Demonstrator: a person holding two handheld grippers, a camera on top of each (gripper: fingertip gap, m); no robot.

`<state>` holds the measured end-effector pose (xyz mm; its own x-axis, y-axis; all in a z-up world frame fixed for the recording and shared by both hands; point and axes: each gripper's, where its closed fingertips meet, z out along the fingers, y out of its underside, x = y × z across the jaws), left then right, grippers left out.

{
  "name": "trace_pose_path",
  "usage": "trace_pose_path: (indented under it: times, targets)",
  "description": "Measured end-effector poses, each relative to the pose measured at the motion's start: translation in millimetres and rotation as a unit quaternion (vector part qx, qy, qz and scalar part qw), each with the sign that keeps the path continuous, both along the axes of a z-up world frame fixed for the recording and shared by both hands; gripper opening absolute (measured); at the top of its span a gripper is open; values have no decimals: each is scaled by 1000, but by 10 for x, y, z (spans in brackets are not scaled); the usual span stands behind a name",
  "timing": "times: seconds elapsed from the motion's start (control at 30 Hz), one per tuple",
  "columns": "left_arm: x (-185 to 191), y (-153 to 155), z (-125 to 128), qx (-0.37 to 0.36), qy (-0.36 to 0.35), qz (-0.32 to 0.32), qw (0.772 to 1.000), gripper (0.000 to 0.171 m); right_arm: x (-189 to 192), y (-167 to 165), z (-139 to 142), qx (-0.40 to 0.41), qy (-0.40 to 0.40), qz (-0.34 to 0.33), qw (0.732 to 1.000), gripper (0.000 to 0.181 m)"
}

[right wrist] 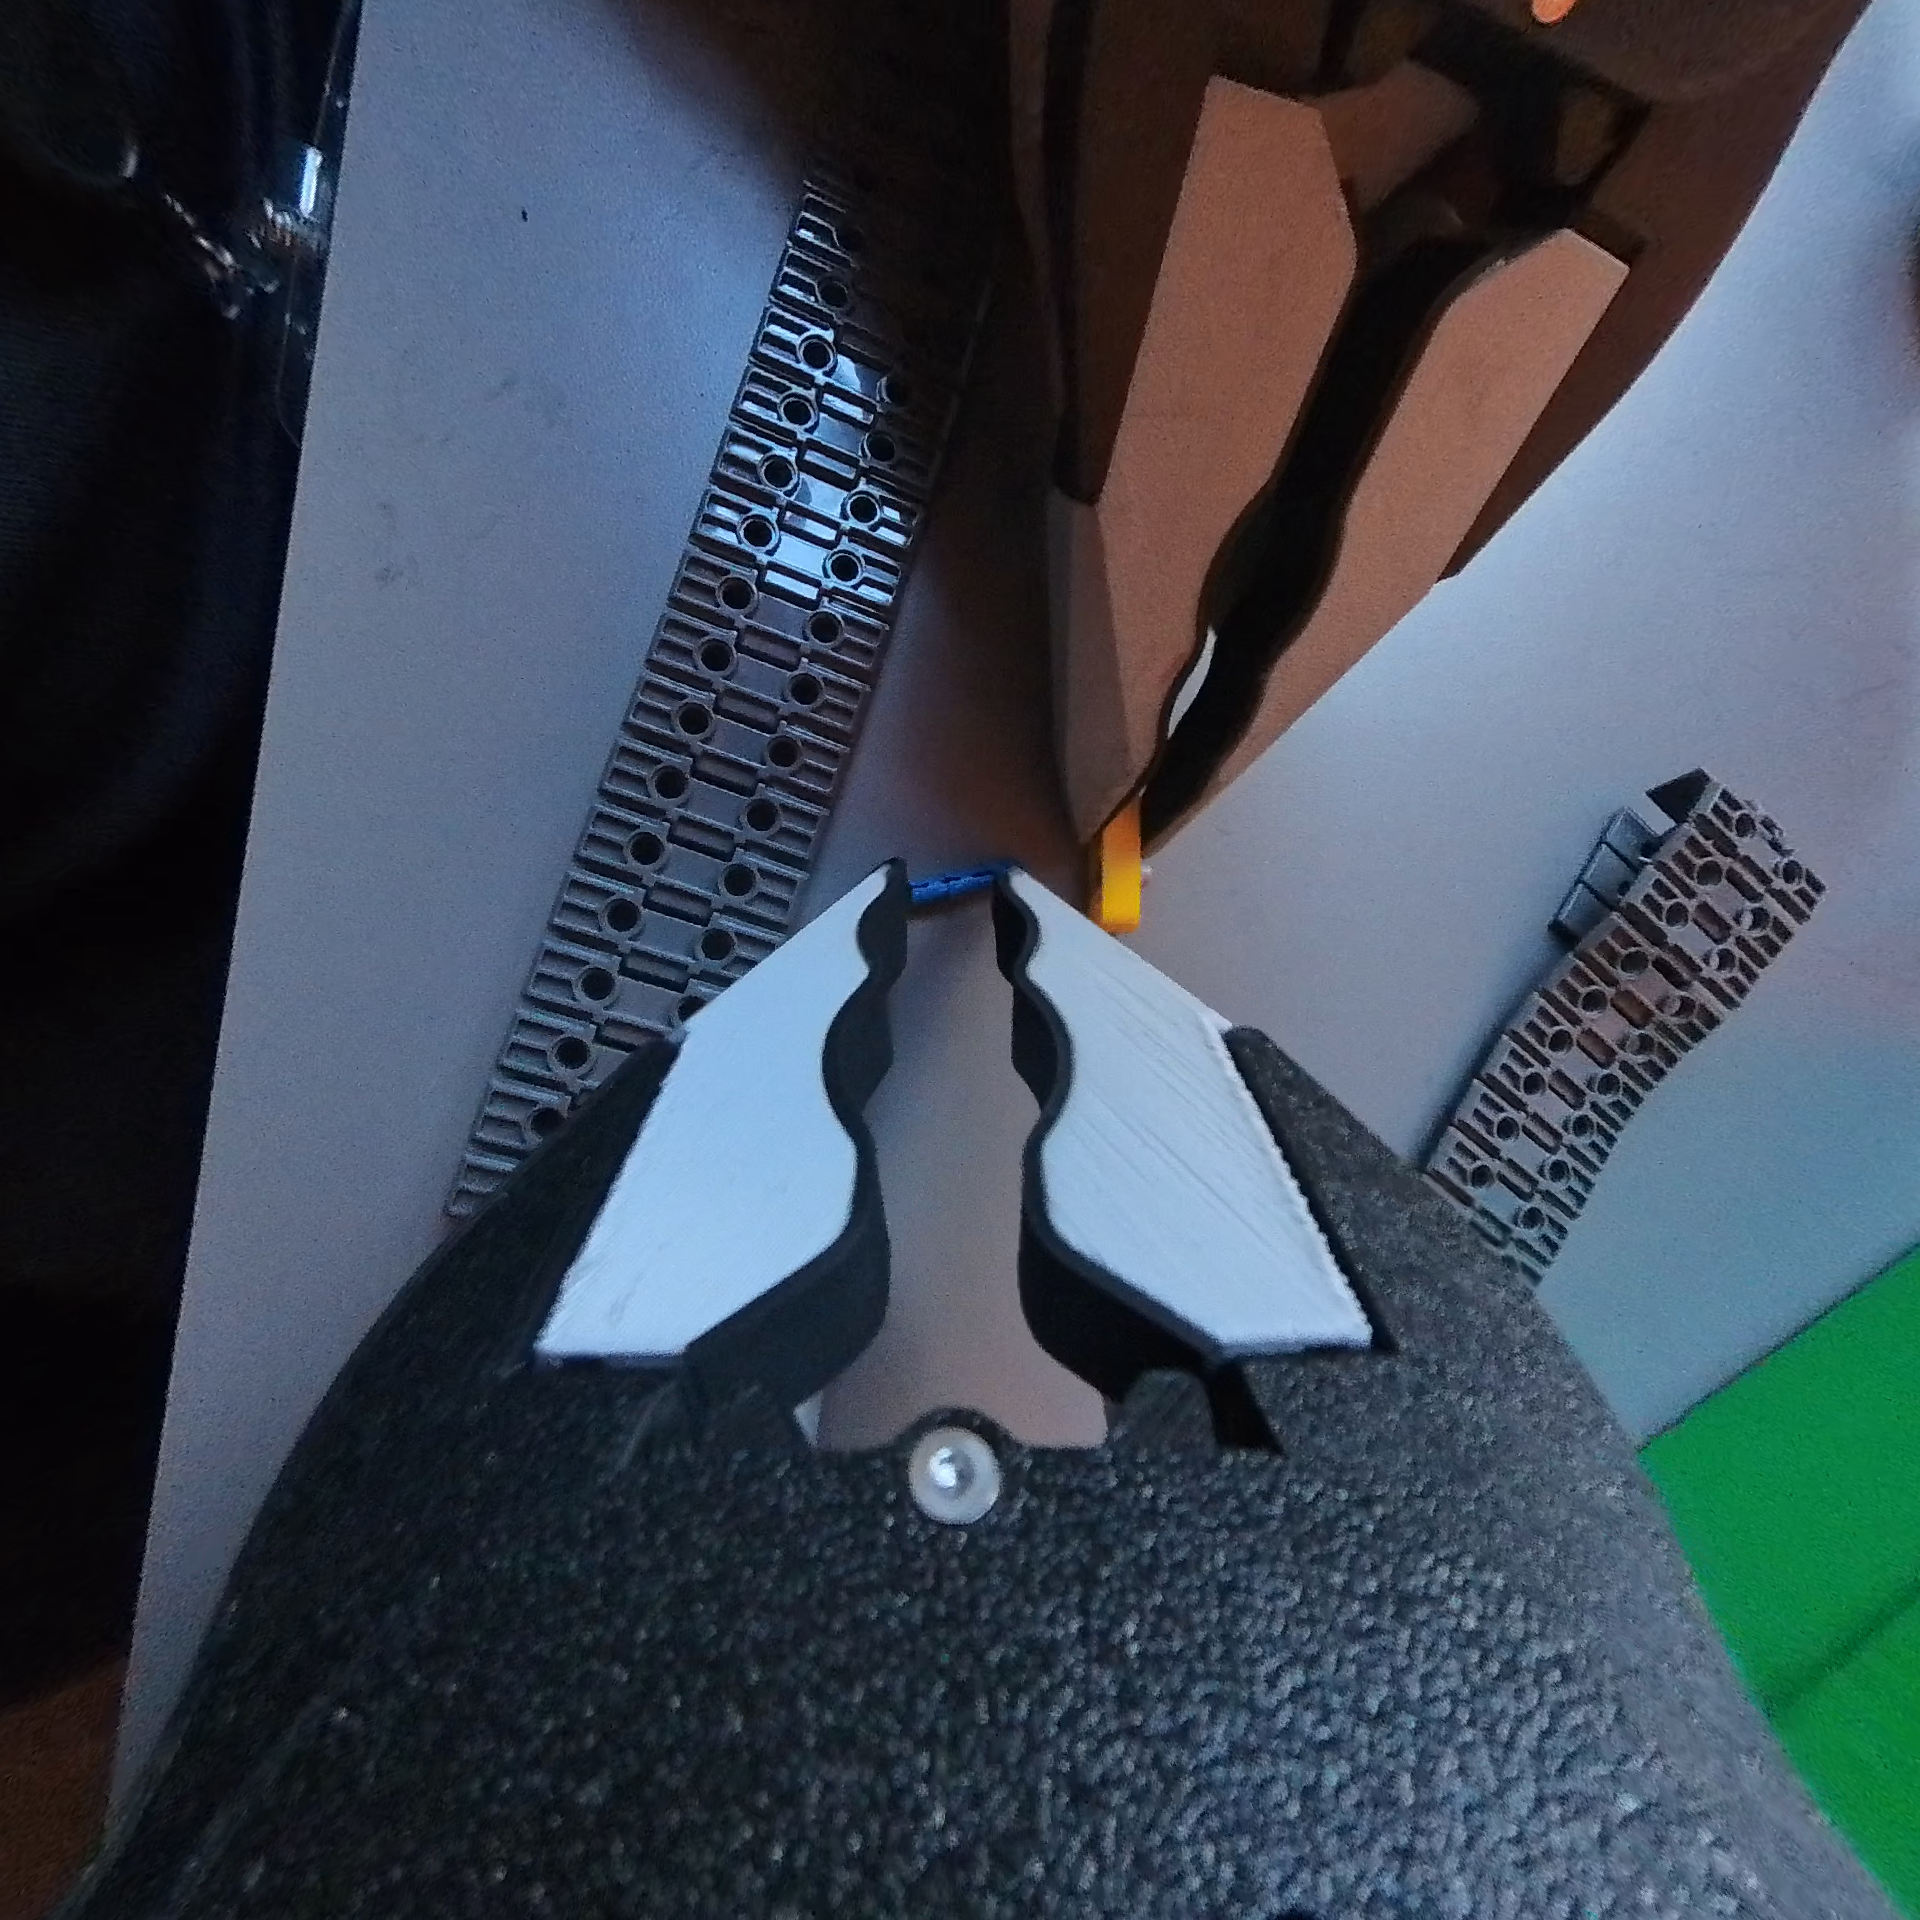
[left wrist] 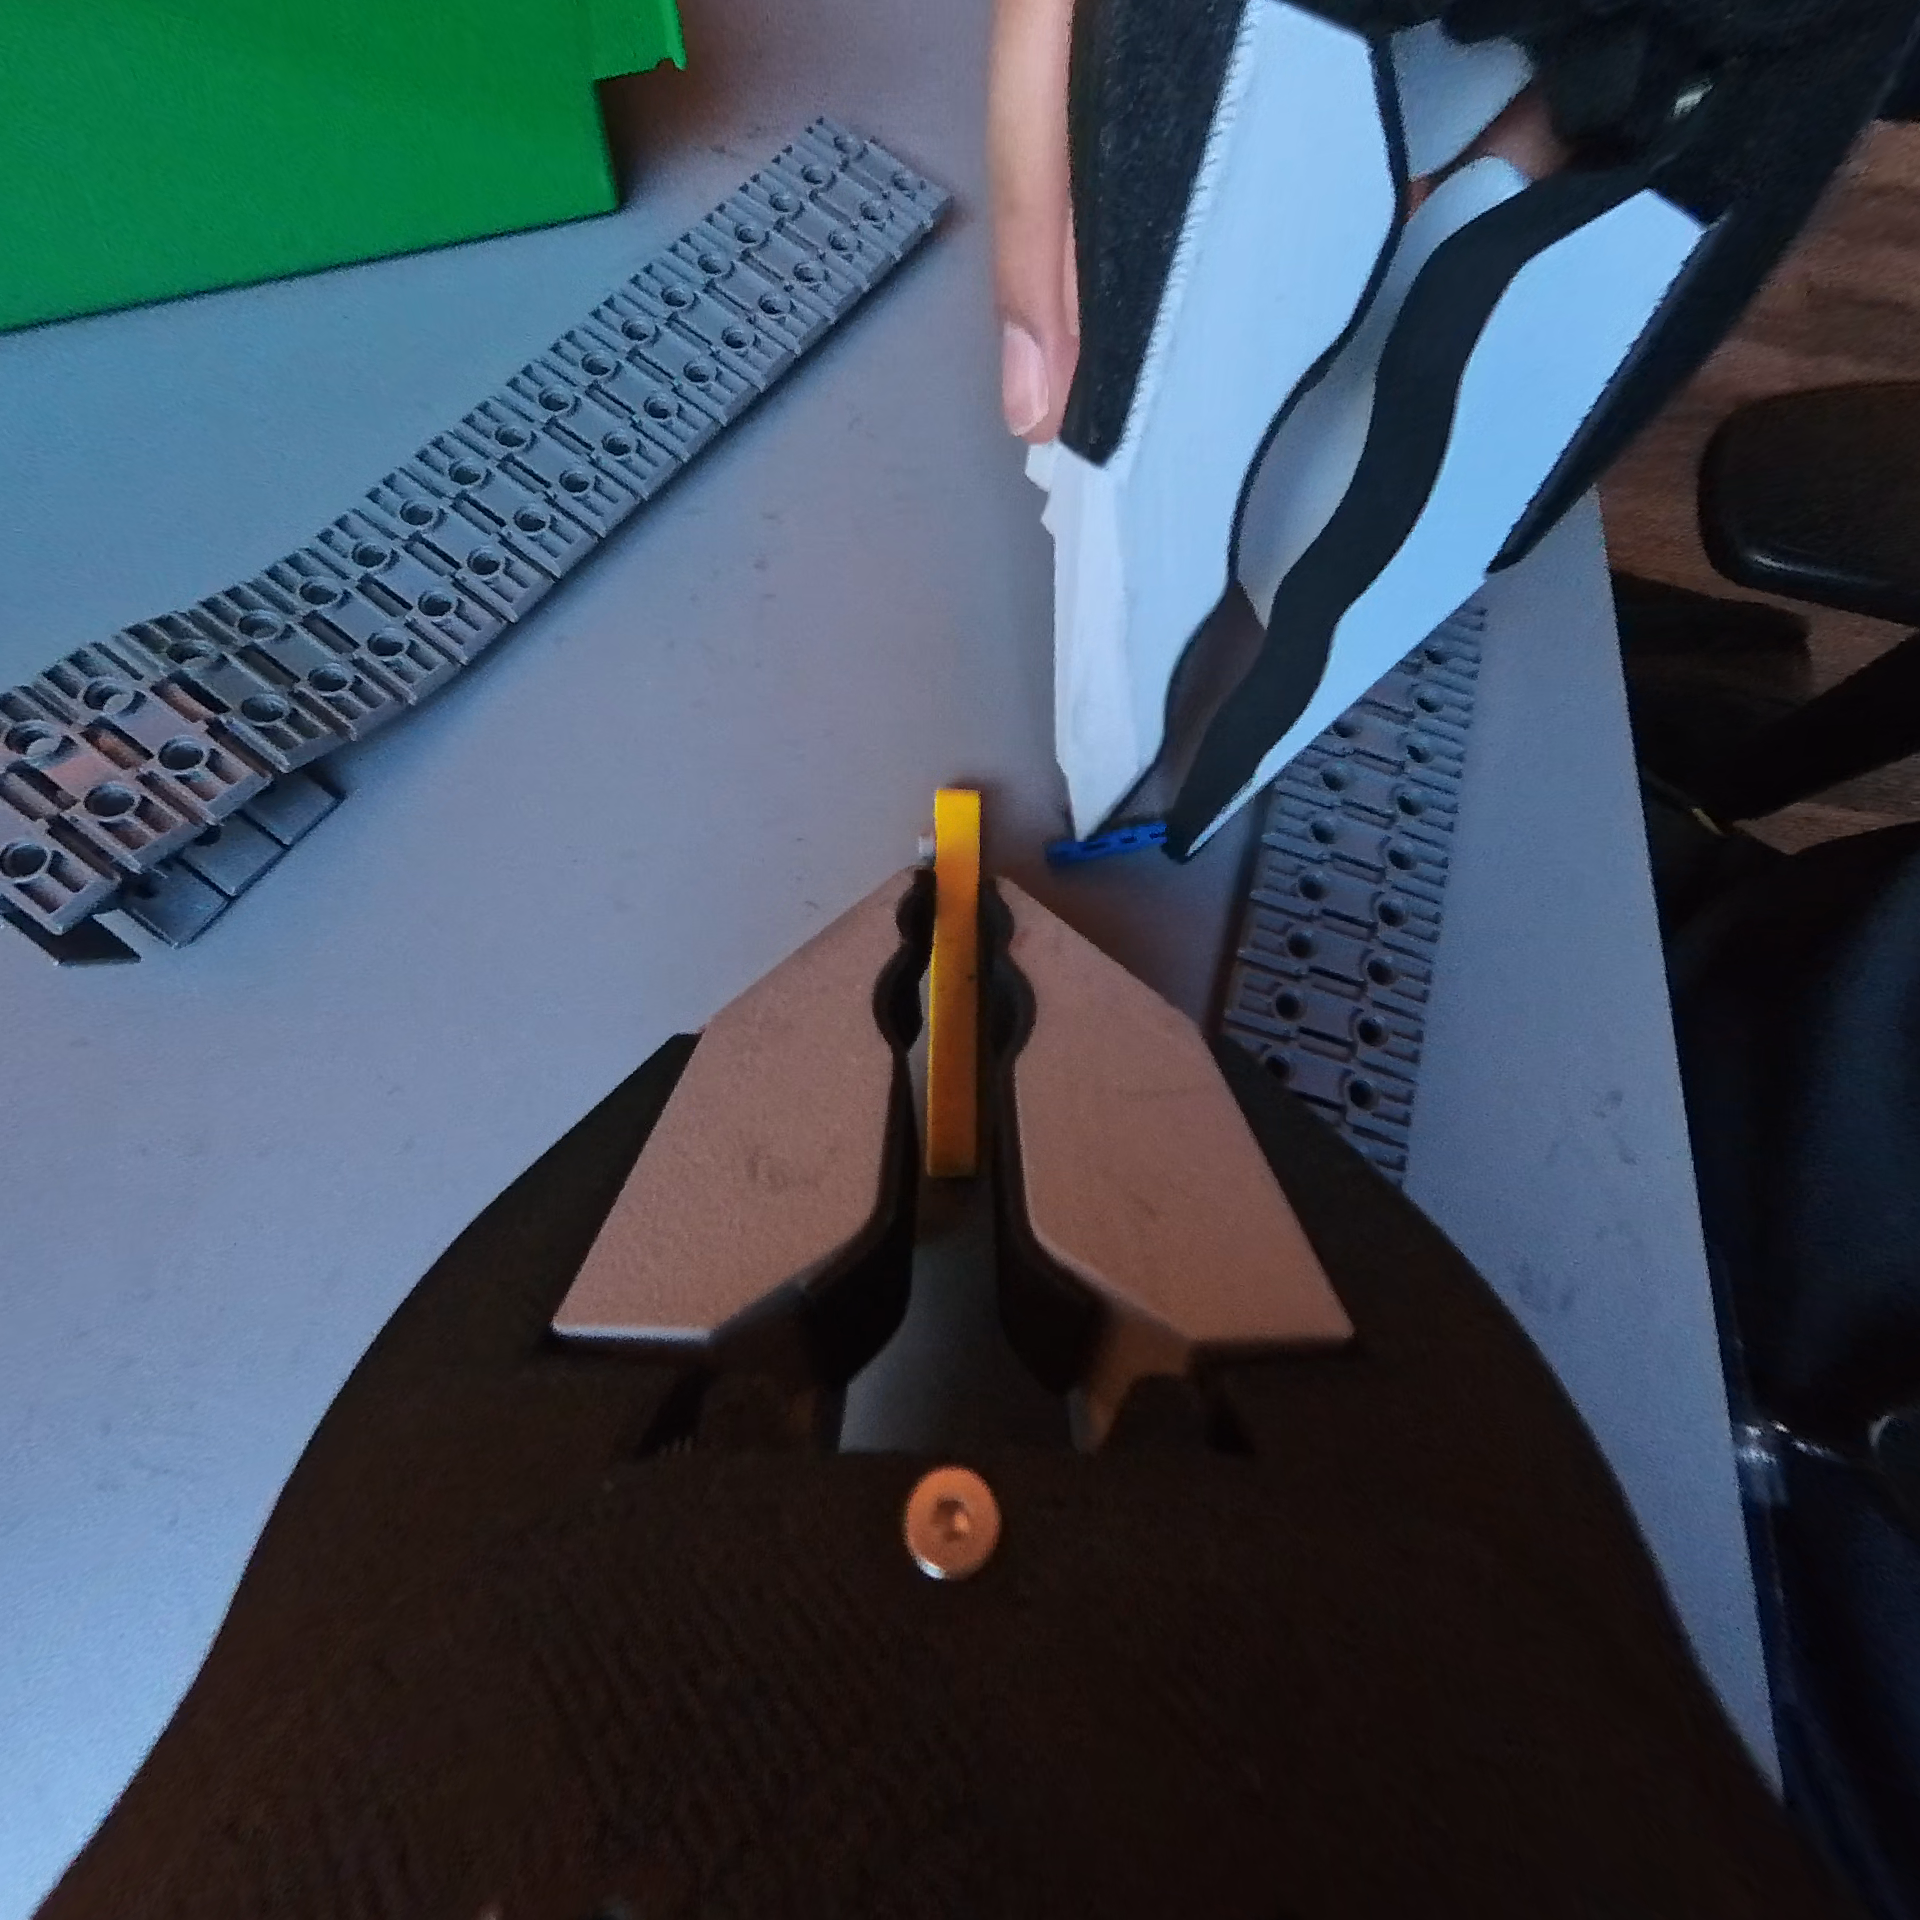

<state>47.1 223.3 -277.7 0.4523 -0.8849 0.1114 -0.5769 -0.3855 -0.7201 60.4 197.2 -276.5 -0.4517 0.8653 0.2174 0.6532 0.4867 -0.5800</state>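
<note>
- On grey table [left wrist: 727, 727], far left: green box [left wrist: 260, 135], then grey track strip [left wrist: 468, 520] lying diagonal.
- Left gripper [left wrist: 956, 894] clamps yellow piece [left wrist: 954, 987] edge-on, long axis along fingers, tip pointing forward past them.
- Right gripper [right wrist: 951, 883] pinches small blue piece [right wrist: 951, 885] crosswise at fingertips, near yellow tip; second track strip [right wrist: 727, 675] beside.

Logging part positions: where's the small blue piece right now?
The small blue piece is pinched between the right gripper tips, low over the grey table, beside the yellow part in the left gripper.
</note>
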Motion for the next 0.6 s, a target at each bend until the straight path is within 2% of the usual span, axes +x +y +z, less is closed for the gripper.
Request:
trace_pose_path:
  times: [0.2, 0.43, 0.5, 0.6]
  targets:
    - [13, -18, 1, -8, -5, -2, 1000, 7, -19, 0, -4, -15, 21, -30, 999, 10]
    - [29, -41, 5, -26, -14, 0, 1000, 7, -26, -2, 1, 32, 52, -78, 995, 5]
    - [19, -32, 7, -31, -17, 6, 999, 7, -21, 2, 6, 44, 54, -102, 992, 5]
    - [-5, 3, 8, -32, -18, 20, 999, 7, -23, 18, 29, 8, 72, -160, 984, 5]
